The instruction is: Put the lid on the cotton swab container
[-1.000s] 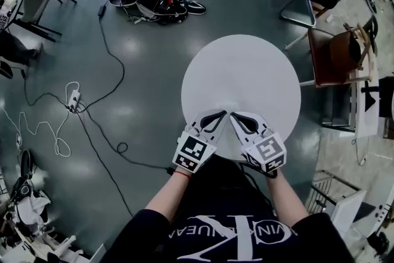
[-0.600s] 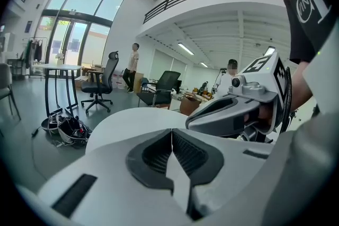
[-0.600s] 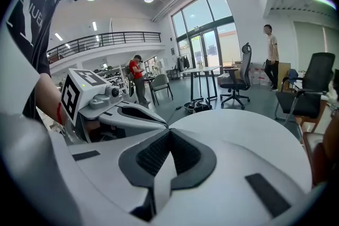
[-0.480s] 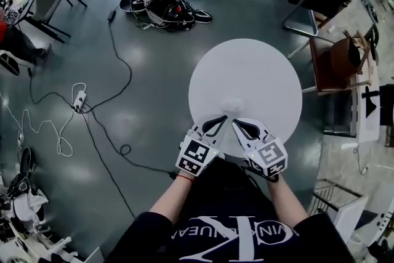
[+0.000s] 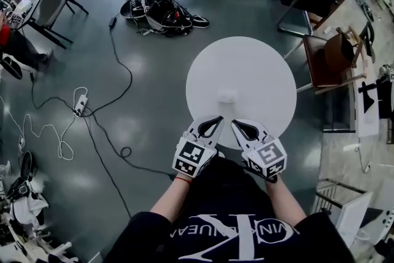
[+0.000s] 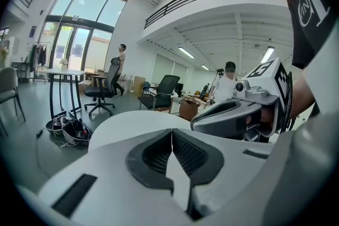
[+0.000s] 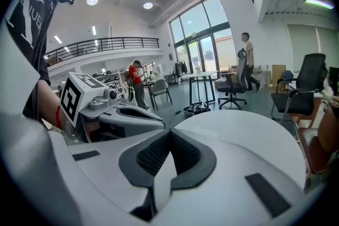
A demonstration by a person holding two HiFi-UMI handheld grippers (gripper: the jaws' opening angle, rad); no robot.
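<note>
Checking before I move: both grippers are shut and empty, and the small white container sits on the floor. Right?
Not the floor: the head view shows the small white container on the round table. The left gripper and right gripper are shut and empty.

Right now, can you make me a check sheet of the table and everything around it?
Surface: round white table.
Job's things: one small white container near the table's middle; too small to tell if its lid is on.
Clutter: nothing seen on the table.
Grippers: left gripper and right gripper over the near edge, jaws shut, both empty.
Cables: black cable and power strip on the floor, left.
Surroundings: gear pile on the floor, brown chair to the right, more chairs around.
</note>
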